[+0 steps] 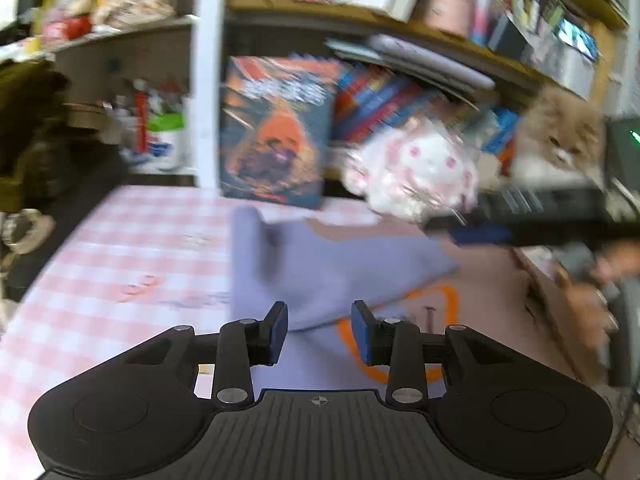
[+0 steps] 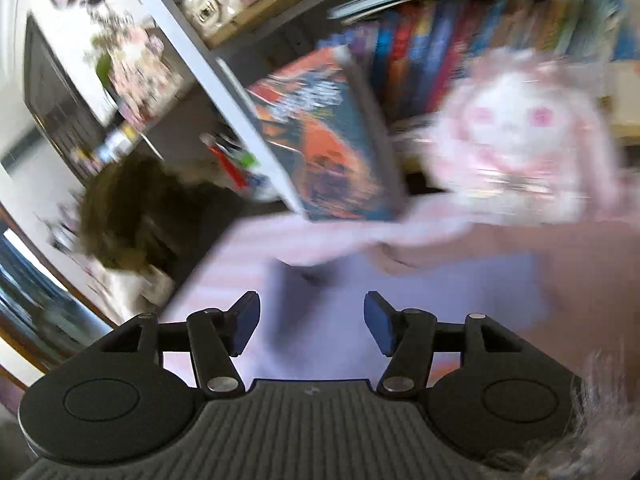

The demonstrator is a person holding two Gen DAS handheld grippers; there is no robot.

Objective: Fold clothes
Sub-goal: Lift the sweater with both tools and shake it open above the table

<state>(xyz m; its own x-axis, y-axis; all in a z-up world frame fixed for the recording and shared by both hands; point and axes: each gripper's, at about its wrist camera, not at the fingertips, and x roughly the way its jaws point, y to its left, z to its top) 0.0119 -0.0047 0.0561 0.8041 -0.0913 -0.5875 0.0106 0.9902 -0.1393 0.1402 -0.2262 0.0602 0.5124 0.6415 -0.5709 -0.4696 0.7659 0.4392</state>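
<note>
A lavender garment (image 1: 336, 276) with an orange print lies on a pink-and-white checked table (image 1: 120, 256); black claws carry blue pads (image 1: 280, 332).

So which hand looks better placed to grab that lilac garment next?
Probably the left gripper: its open fingers sit right at the lilac garment's near edge. The right gripper, also open, faces a blurred stretch of it.

Counter (image 1: 100, 264) has a pink-and-white check cloth. Far side: wooden shelves (image 1: 400, 20) crammed with books (image 1: 384, 100), one big orange-and-blue book (image 1: 276, 132) standing face-out beside a white post (image 1: 206, 80). Pink-and-white plush toy (image 1: 416, 168) right of it. Cluttered grey shelf (image 1: 120, 28) far left. Bright daylight, both views motion-blurred.
</note>
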